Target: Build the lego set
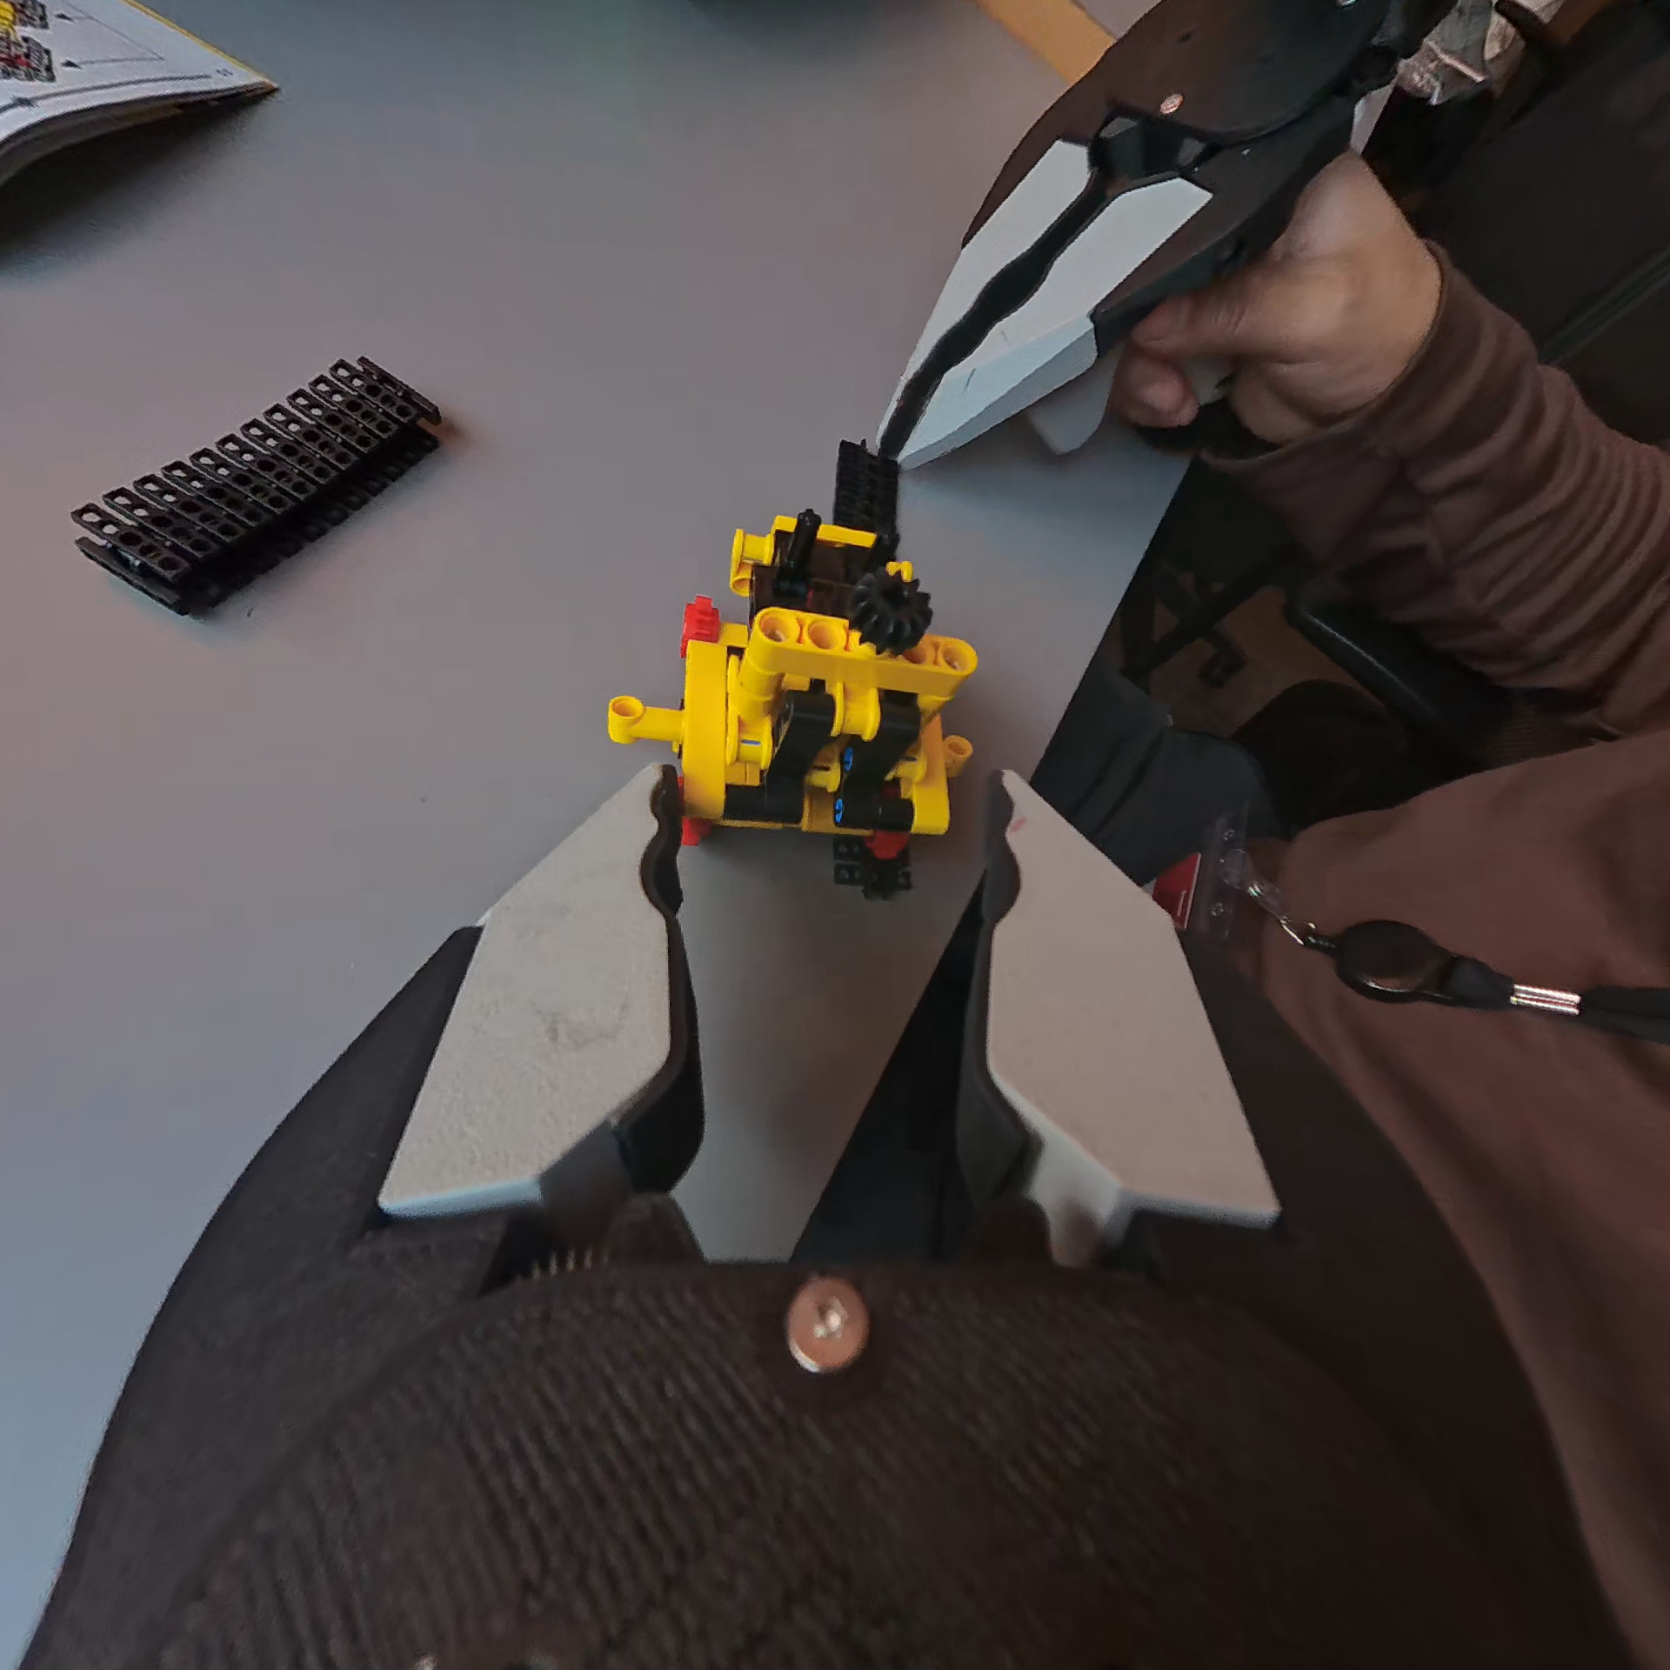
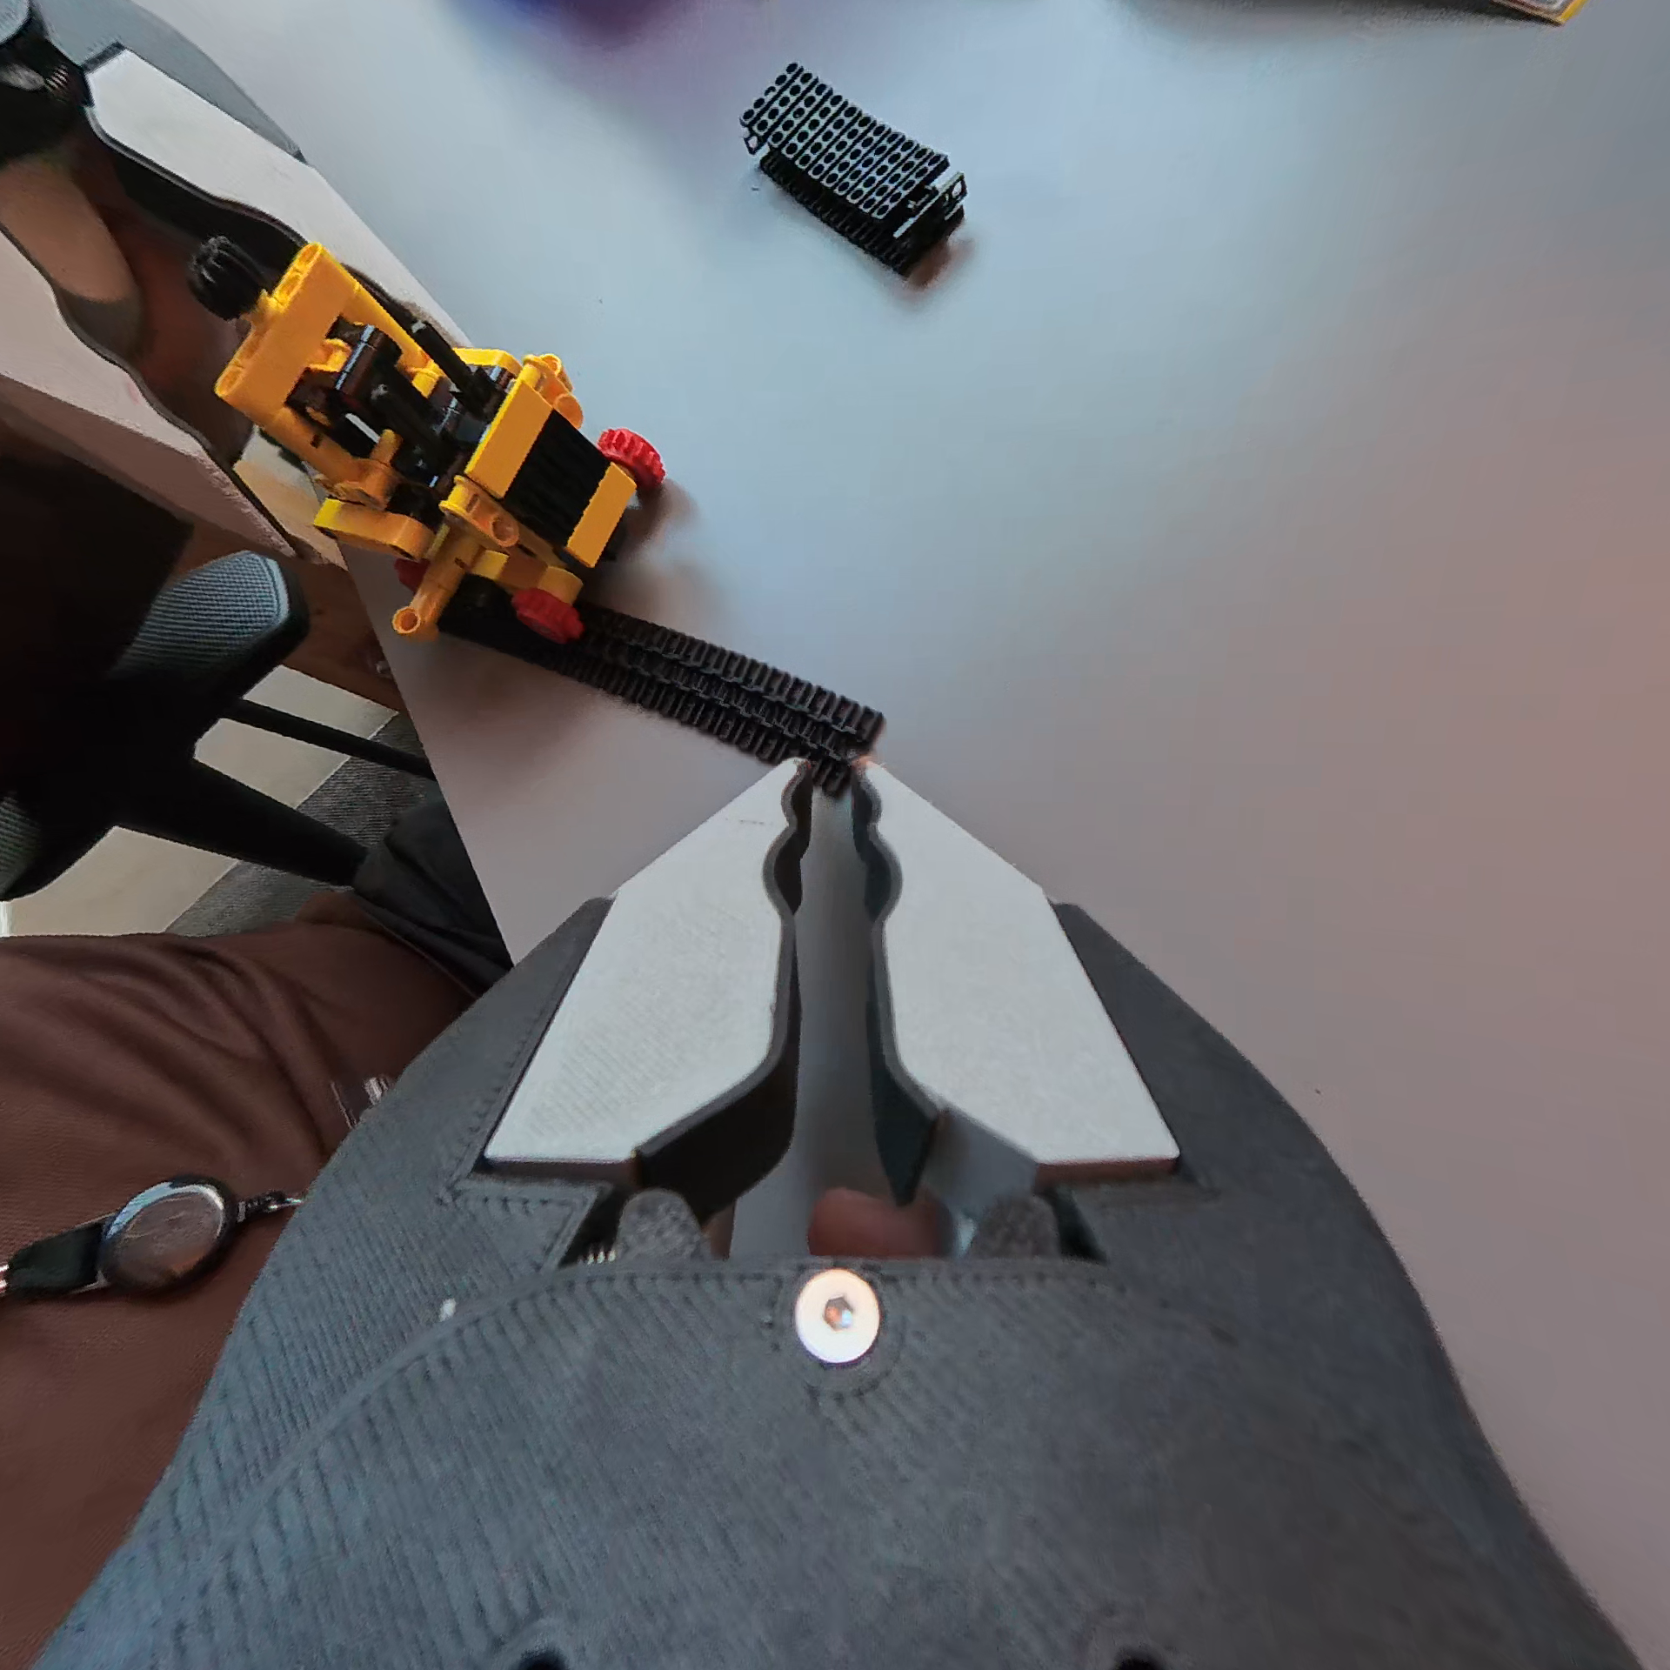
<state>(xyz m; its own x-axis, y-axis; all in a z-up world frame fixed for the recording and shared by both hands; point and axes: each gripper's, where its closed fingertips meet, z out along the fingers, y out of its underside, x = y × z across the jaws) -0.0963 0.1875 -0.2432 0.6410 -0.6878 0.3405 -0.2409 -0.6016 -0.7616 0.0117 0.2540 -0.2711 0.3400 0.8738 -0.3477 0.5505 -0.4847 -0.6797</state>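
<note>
A yellow and black lego vehicle (image 1: pixel 813 705) with red gears stands on the grey table (image 1: pixel 452 226) near its right edge. My left gripper (image 1: pixel 831 804) is open, and its tips flank the vehicle's near end without closing on it. A black track strip (image 2: pixel 723 687) runs flat along the table from under the vehicle (image 2: pixel 425 425). My right gripper (image 2: pixel 831 777) is shut on the strip's free end. In the left wrist view the right gripper (image 1: pixel 890 443) pinches the track end (image 1: pixel 863 488) just behind the vehicle. One of the left gripper's fingers (image 2: pixel 117 407) shows beside the vehicle.
A second black track (image 1: pixel 258 483), folded double, lies to the left and also shows in the right wrist view (image 2: pixel 854 167). An instruction booklet (image 1: pixel 90 81) lies at the far left corner. The person's hand (image 1: pixel 1283 298), brown sleeve and badge reel (image 1: pixel 1392 967) are beyond the table edge. My hands' fingertips stand some 15 centimeters from each other.
</note>
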